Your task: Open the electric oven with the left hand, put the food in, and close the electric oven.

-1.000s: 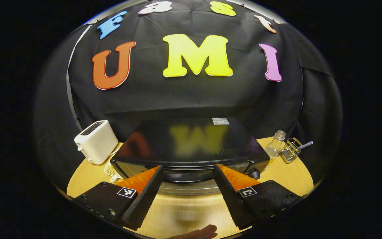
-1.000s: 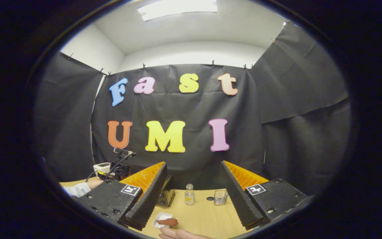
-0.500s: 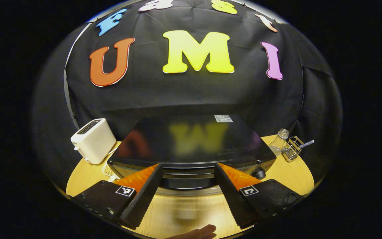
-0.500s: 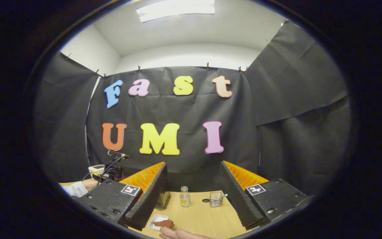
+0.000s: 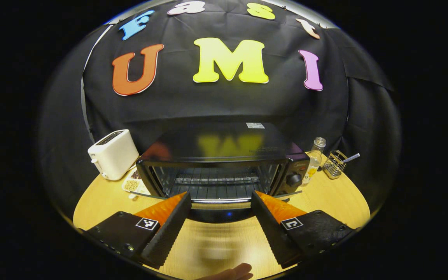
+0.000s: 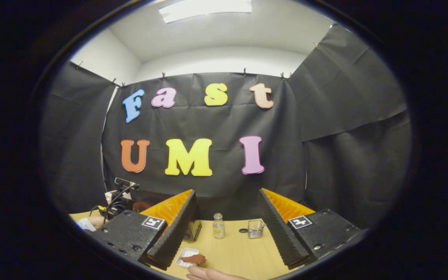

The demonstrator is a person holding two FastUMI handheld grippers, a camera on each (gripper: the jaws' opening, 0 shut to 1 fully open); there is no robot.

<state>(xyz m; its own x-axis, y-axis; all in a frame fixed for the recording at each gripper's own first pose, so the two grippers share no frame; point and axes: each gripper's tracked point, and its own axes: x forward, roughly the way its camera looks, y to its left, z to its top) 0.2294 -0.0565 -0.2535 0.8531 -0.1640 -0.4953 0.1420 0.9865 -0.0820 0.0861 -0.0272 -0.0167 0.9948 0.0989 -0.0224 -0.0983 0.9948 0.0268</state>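
Wooden table (image 5: 325, 198), black-draped booth, oven (image 5: 224, 163) open; both grippers (image 5: 221, 202) (image 6: 228, 217) apart

The left gripper (image 5: 221, 212) points level and forward, fingers spread wide with nothing between them. The right gripper (image 6: 228, 210) does likewise, a hand (image 6: 212, 274) just beneath it.

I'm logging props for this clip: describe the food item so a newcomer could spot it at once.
Start in the right gripper view at the wooden table. Near its front edge lies a small white tray, holding the food. It is a reddish-brown lump, unlike the clear bottle and wire basket farther back.
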